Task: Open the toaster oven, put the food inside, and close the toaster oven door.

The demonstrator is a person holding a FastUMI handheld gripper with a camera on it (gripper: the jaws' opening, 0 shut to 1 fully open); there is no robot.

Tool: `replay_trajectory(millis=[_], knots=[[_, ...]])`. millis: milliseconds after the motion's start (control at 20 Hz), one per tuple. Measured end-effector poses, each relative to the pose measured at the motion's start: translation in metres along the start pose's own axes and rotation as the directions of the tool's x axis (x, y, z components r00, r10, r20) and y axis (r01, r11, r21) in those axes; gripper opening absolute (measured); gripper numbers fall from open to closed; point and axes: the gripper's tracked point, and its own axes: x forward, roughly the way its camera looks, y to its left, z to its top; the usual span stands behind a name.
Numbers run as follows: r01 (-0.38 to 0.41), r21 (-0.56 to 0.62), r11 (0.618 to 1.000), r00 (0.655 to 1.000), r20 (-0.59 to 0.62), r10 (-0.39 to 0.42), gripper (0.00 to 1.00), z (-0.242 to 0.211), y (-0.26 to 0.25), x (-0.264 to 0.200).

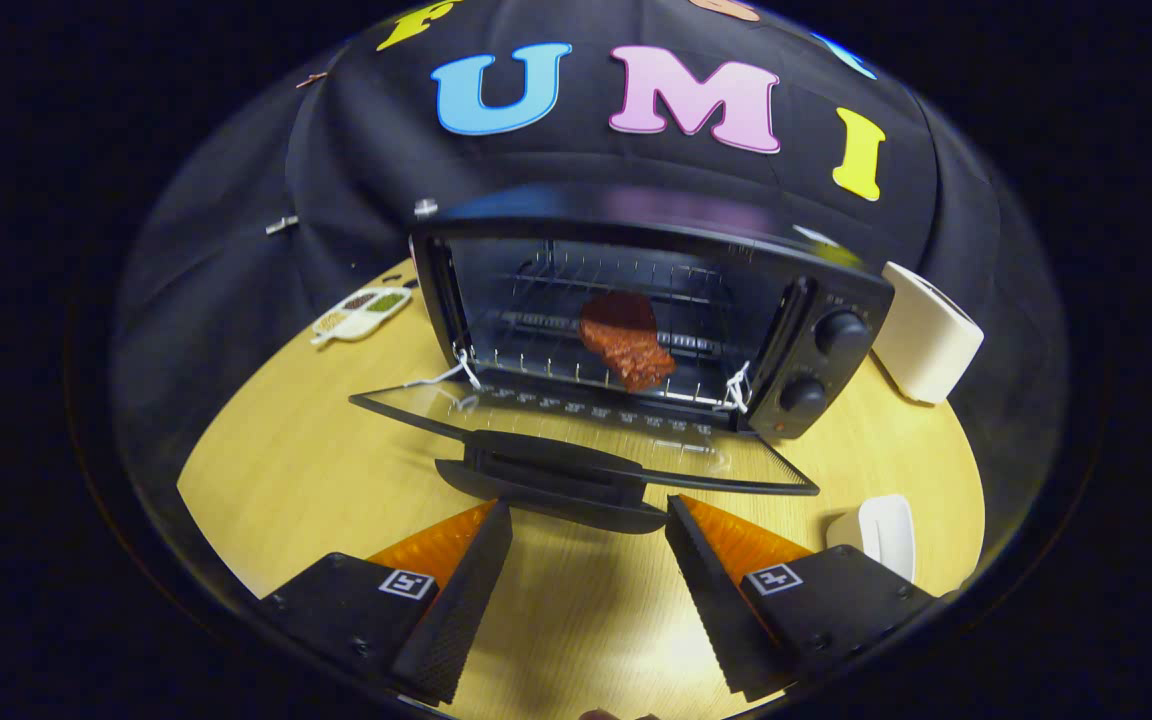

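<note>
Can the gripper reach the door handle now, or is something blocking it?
Probably yes. The gripper is open, and the handle of the lowered door lies just ahead of its fingertips, with nothing between them.

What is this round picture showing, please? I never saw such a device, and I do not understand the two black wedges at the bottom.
The camera rides on a hand-held gripper and looks forward along its two fingers; those are the black wedges. They stand apart and hold nothing. Just ahead of them is the handle of the glass door of a toaster oven, folded down open. A piece of reddish-brown food lies on the rack inside. On the wooden table are also a small divided dish, a white box-like appliance and a small white object.
</note>
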Motion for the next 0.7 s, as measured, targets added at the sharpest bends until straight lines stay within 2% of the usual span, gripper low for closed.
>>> replay_trajectory(millis=[300,450,700], knots=[[0.017,0.045,0.999,0.993,0.114,-0.022,0.99,0.085,-0.011,0.006],[0.009,0.067,0.998,0.981,0.191,-0.022,0.99,0.120,-0.011,-0.011],[-0.012,0.061,0.998,0.955,0.295,-0.006,0.99,0.151,-0.017,-0.058]])
